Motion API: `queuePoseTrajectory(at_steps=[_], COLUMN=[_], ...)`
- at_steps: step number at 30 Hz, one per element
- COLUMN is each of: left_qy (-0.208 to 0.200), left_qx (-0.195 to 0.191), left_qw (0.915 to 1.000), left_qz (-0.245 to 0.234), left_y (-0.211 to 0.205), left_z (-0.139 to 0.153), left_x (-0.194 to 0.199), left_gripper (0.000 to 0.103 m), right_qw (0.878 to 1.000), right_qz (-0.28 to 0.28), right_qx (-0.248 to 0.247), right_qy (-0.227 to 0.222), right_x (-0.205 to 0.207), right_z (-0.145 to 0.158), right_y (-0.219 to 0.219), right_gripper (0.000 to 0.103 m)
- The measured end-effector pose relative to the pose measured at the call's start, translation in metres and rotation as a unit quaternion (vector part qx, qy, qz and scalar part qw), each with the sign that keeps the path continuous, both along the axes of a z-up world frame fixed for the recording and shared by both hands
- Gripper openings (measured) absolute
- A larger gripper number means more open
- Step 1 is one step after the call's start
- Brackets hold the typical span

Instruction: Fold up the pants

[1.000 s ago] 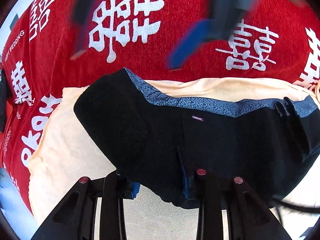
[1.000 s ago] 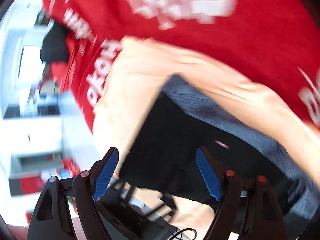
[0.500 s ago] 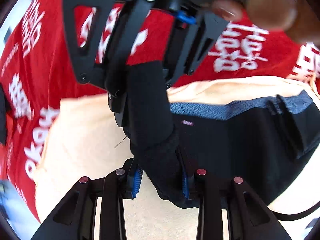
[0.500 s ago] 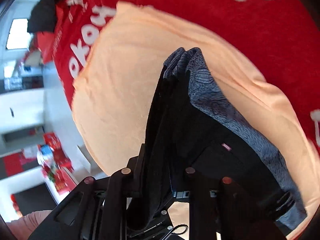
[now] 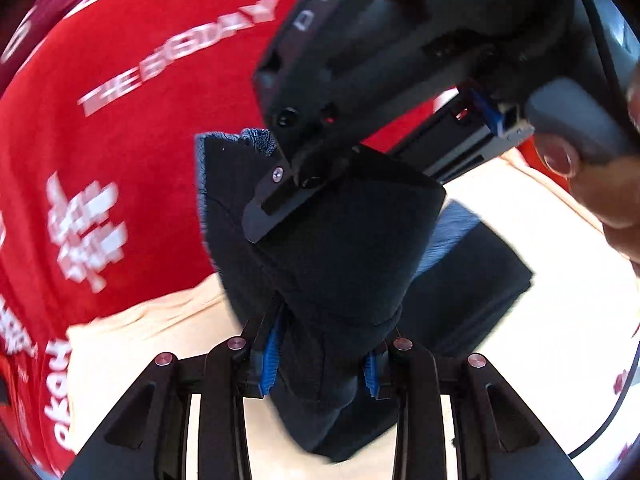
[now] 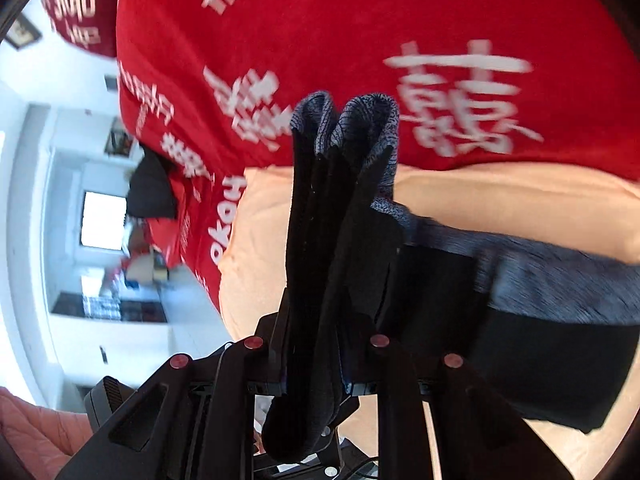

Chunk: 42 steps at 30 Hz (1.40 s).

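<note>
The black pants [image 5: 344, 264] with a blue-grey patterned waistband [image 6: 360, 128] are lifted off a peach cloth [image 5: 132, 344]. My left gripper [image 5: 320, 364] is shut on a bunched black fold of the pants. In the left wrist view the right gripper's body [image 5: 400, 40] looms above, its finger [image 5: 276, 196] against the fabric, with a person's hand [image 5: 600, 184] on its handle. My right gripper [image 6: 316, 360] is shut on several layers of the pants at the waistband end, which stands up between its jaws. The rest of the pants [image 6: 520, 328] trails to the right.
A red blanket with white lettering [image 6: 360, 40] covers the surface under the peach cloth [image 6: 264, 240]. A room with white furniture [image 6: 80, 220] lies beyond the blanket's left edge. A pink sleeve [image 6: 28, 432] shows at the lower left.
The right gripper came in open, closed on the waistband end, and both grippers rose with the pants. The views swung sideways across the red blanket.
</note>
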<state>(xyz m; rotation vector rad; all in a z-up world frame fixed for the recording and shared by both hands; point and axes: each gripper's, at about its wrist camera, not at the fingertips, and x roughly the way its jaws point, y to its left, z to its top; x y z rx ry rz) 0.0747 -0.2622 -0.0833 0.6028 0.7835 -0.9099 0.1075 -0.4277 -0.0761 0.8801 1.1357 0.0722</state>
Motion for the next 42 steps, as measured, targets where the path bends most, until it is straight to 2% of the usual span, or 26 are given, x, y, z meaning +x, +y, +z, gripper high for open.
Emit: queuePoseTrajectory(at_steps=[3,6,10,12,19,21,23,26,28,29,33,36,38,41,42], left_qy=[0.002,0.006,0.007,0.001,-0.011,-0.003,0.008,0.023,0.047,0.058,0.114,0.178,0.197,0.199,0.201], left_qx=[0.023,0.052,0.090,0.102,0.084,0.087,0.101,0.117,0.113,0.111,0.097,0.100,0.109,0.119,0.120], left_qw=[0.9993,0.9976,0.9947,0.9936,0.9949,0.9946,0.9933,0.9913,0.9912,0.9912,0.9883,0.9787,0.9732,0.9695,0.9682], left_qz=[-0.030,-0.046,-0.049,-0.049,-0.053,-0.056,-0.055,-0.055,-0.051,-0.044,-0.027,0.016,0.045,0.078,0.088], left_y=[-0.039,-0.075,-0.105,-0.115,-0.126,-0.130,-0.132,-0.127,-0.119,-0.112,-0.087,-0.071,-0.061,-0.048,-0.043], left_z=[-0.014,-0.039,-0.072,-0.080,-0.066,-0.072,-0.086,-0.097,-0.097,-0.095,-0.084,-0.083,-0.084,-0.084,-0.084], left_x=[-0.031,-0.059,-0.081,-0.089,-0.109,-0.114,-0.112,-0.108,-0.100,-0.096,-0.077,-0.053,-0.039,-0.022,-0.016], left_gripper=[0.034,0.034,0.034,0.034,0.034,0.035,0.037,0.051,0.065,0.076,0.079,0.079,0.079,0.103,0.103], right_qw=[0.999,0.998,0.994,0.993,0.993,0.993,0.992,0.991,0.988,0.987,0.986,0.987,0.986,0.983,0.981], right_qz=[-0.037,-0.061,-0.098,-0.110,-0.102,-0.106,-0.115,-0.125,-0.142,-0.150,-0.159,-0.154,-0.149,-0.139,-0.135], right_qx=[0.009,0.013,0.037,0.048,0.056,0.047,0.047,0.043,0.053,0.055,0.039,-0.002,-0.032,-0.087,-0.107], right_qy=[0.007,0.019,0.029,0.022,-0.029,-0.025,0.004,0.028,0.028,0.028,0.038,0.053,0.064,0.081,0.089], right_x=[-0.045,-0.081,-0.118,-0.130,-0.158,-0.163,-0.167,-0.172,-0.175,-0.177,-0.180,-0.176,-0.175,-0.166,-0.165], right_z=[-0.008,-0.030,-0.068,-0.078,-0.060,-0.062,-0.083,-0.105,-0.113,-0.115,-0.111,-0.104,-0.099,-0.091,-0.088], right_y=[-0.038,-0.068,-0.099,-0.107,-0.115,-0.115,-0.118,-0.120,-0.121,-0.121,-0.117,-0.109,-0.104,-0.090,-0.086], right_gripper=[0.021,0.020,0.020,0.020,0.021,0.020,0.020,0.021,0.021,0.021,0.021,0.024,0.025,0.028,0.030])
